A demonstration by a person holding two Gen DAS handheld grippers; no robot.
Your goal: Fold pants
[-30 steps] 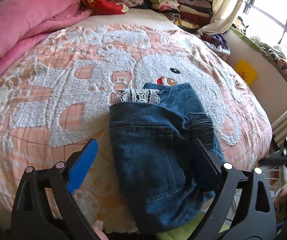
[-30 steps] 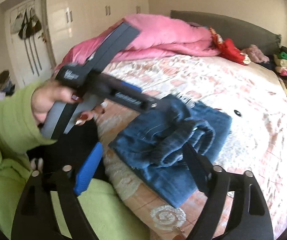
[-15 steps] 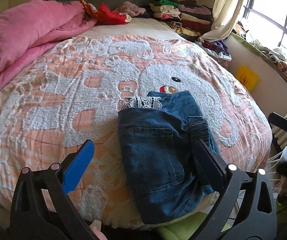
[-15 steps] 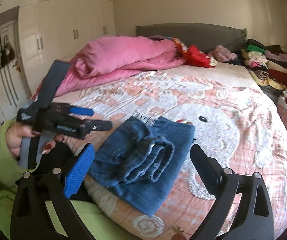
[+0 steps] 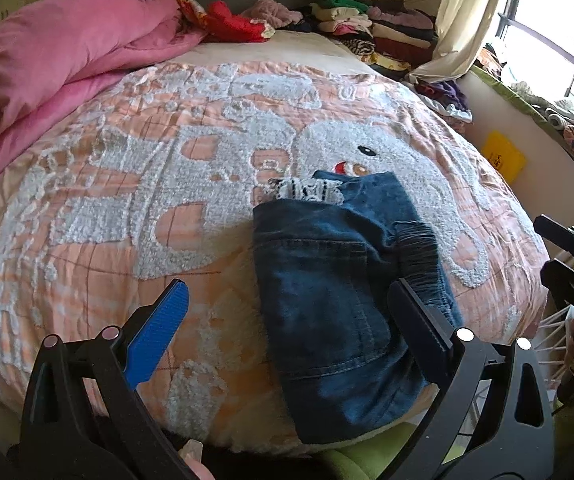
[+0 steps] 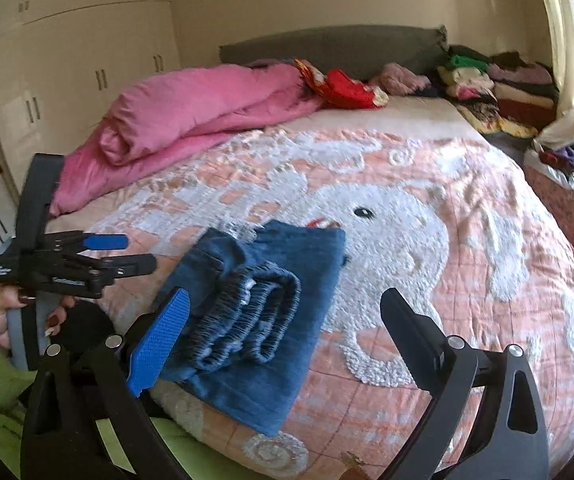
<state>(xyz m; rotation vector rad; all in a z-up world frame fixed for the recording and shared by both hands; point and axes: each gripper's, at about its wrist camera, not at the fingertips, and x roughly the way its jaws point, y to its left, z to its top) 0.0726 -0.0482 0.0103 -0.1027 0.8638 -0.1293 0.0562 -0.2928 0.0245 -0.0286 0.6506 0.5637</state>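
Peach-and-white chenille covers the bed [image 5: 135, 184], and near its front edge lie the denim pants [image 5: 327, 292], already folded into a compact stack. Their long axis runs from the near edge away toward the headboard; the elastic waistband [image 6: 255, 320] sits rolled on top along the stack's right side, and a strip of lace trim [image 5: 307, 191] peeks out at the far end.

The left hand-held gripper [image 5: 287, 308] hovers just short of the stack, jaws spread wide and holding nothing; the pants lie ahead and to its right, under its right finger. The right hand-held gripper [image 6: 283, 320] is likewise wide apart and empty, its jaws having just been opening, with the stack ahead and to its left. Both look about equally near; the fold appears essentially complete.
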